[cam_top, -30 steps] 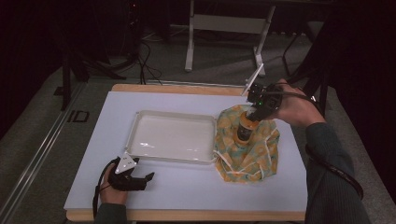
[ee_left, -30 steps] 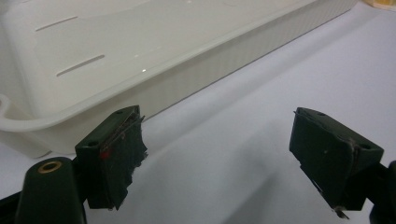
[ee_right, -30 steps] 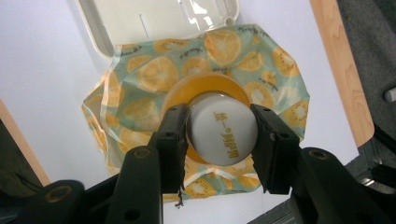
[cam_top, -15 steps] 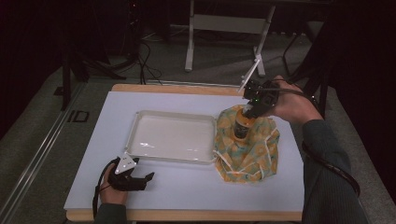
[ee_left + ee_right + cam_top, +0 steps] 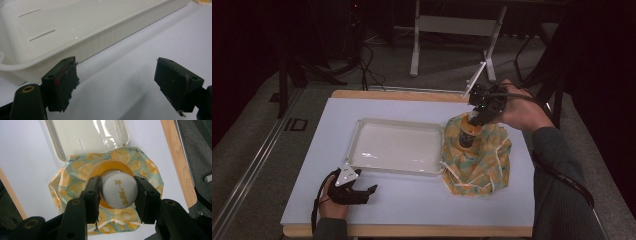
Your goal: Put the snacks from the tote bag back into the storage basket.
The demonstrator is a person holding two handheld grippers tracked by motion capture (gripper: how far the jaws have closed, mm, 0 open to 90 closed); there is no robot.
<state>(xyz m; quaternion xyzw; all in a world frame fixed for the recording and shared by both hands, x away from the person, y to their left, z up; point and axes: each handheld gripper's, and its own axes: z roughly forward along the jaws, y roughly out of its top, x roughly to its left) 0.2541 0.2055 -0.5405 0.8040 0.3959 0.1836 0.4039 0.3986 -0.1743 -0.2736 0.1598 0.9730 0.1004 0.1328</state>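
Right gripper (image 5: 117, 195) clamps white cap of bottle (image 5: 468, 132), straight below it, upright inside fruit-print bag (image 5: 477, 160). Left gripper (image 5: 354, 190) released, resting well apart by tray (image 5: 397, 170).

On the counter (image 5: 412, 200), a white tray (image 5: 394, 147) sits near the middle. Touching its right edge lies a fruit-print cloth bag (image 5: 477, 160), with an orange bottle (image 5: 467, 132) standing upright in it. The right gripper (image 5: 479, 112) comes down from above onto the bottle's top. The left gripper (image 5: 369, 190) rests near the counter's front left corner, just beside the tray's front edge.
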